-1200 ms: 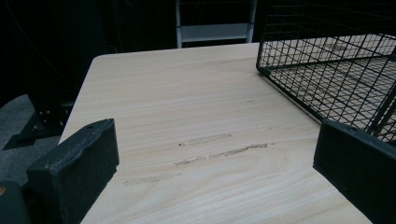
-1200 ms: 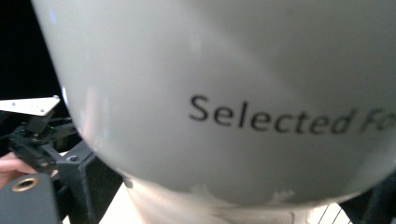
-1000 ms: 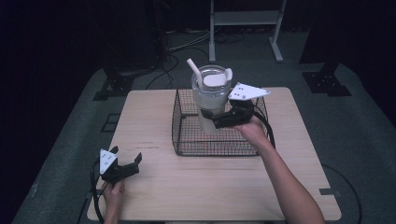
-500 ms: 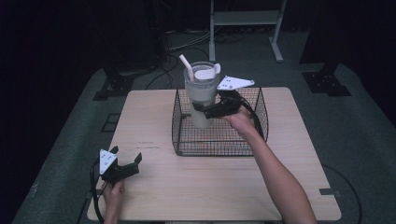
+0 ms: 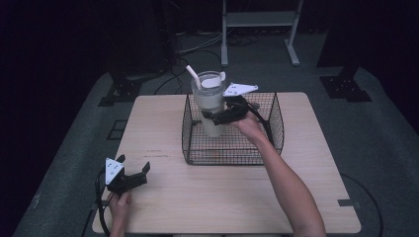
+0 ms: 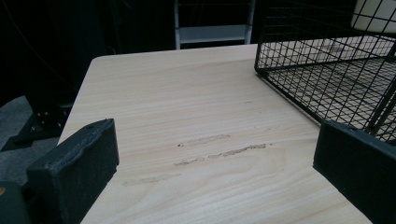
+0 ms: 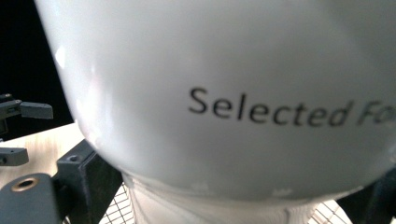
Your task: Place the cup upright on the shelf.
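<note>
From above, my right gripper is pinching the big cup and holding it up over the wire basket near the bench's far edge. My left gripper is sitting spread wide by the near left corner. Up close, the right gripper is hugging the cup's white side. I think I am lifting it out; next I must clear the basket's rim.

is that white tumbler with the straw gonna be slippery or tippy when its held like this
Probably slippery: the tumbler looks smooth and glossy. Likely top-heavy, since it is tall, narrows at the base, and the right gripper grips low. The straw may shift.
</note>
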